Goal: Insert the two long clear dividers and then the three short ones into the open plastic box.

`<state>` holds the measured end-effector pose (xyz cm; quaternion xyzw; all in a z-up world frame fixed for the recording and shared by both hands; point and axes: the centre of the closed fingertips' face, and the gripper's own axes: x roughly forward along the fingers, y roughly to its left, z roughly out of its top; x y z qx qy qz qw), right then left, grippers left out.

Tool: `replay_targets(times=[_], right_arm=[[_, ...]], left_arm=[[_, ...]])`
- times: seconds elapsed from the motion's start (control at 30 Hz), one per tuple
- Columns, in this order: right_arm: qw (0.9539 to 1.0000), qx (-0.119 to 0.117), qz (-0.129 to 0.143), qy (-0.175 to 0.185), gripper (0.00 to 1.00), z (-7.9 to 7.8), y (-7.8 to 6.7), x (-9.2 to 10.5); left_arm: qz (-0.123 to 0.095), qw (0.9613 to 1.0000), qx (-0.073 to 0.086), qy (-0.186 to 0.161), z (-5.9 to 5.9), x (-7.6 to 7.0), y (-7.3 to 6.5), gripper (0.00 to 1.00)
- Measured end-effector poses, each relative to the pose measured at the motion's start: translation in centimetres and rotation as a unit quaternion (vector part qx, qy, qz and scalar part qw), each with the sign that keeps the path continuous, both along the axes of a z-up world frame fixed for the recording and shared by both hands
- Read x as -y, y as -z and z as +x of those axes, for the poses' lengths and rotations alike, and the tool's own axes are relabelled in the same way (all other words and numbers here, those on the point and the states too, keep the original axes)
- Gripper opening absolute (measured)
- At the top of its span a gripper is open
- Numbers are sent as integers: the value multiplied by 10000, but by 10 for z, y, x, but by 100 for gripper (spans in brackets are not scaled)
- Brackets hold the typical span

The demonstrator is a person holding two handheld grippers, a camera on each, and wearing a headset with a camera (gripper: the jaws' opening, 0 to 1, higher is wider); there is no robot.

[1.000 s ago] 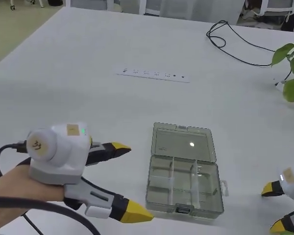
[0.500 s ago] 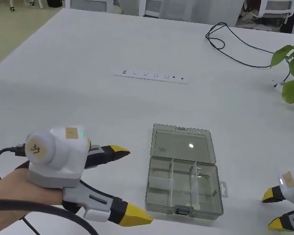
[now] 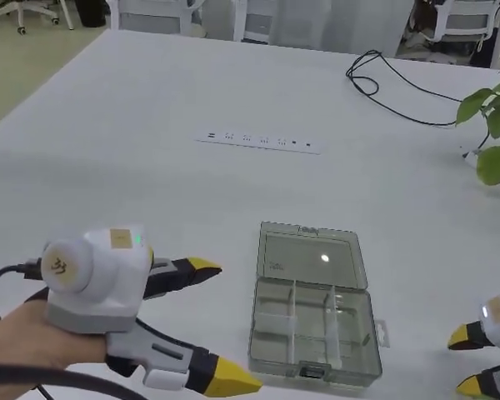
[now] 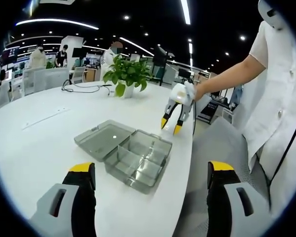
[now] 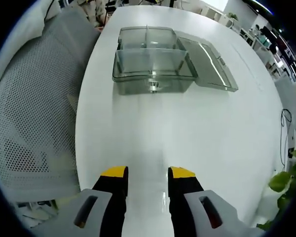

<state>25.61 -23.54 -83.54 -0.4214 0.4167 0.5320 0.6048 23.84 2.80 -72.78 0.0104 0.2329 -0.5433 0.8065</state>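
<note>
Dividers (image 3: 292, 321) of clear plastic stand inside the plastic box (image 3: 314, 360), which sits low and right of centre in the head view on the white surface (image 3: 150, 167). They split the tray into compartments; their exact count is hard to read through the clear walls. The lid (image 3: 311, 252) lies folded back flat on the surface, hinged to the tray's far edge, and a small latch shows on the near wall.

At the lower left of the head view the left claw (image 3: 219, 325) is spread wide, its 2 yellow tips well apart and holding nothing, just beside the box's left side without touching it. In the left gripper view the left claw (image 4: 150, 170) frames the box (image 4: 138, 158) between its jaws, with the lid (image 4: 101, 138) to the left.

The right claw (image 3: 465, 360) sits at the lower right corner of the head view, apart from the box. In the right gripper view the right claw (image 5: 147, 173) shows a narrower gap, with nothing between the jaws, and the box (image 5: 150, 66) lies well ahead near the top of the frame.

Further up the head view are a white power strip (image 3: 258, 140), a black cable (image 3: 392, 83) and a green plant (image 3: 493, 133) at the right edge.
</note>
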Motion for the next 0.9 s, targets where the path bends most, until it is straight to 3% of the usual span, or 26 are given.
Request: replay_targets(times=[0.27,0.53,0.87,0.9], right_arm=[[9987,341,341,185,33,9,-36,-17],[9953,746,597,141,33,15,-85,-42],[9910,1089,770,-102,33,12,-125,-79],[9905,1134,772,-138,33,12,-129,-83]], left_arm=[[-56,10000,5,9,2,5,-4,96],[-418,9989,-150,-180,11,18,-18,91],[-1025,9922,-569,-431,24,40,-42,84],[-1050,9903,-722,-550,27,42,-43,82]])
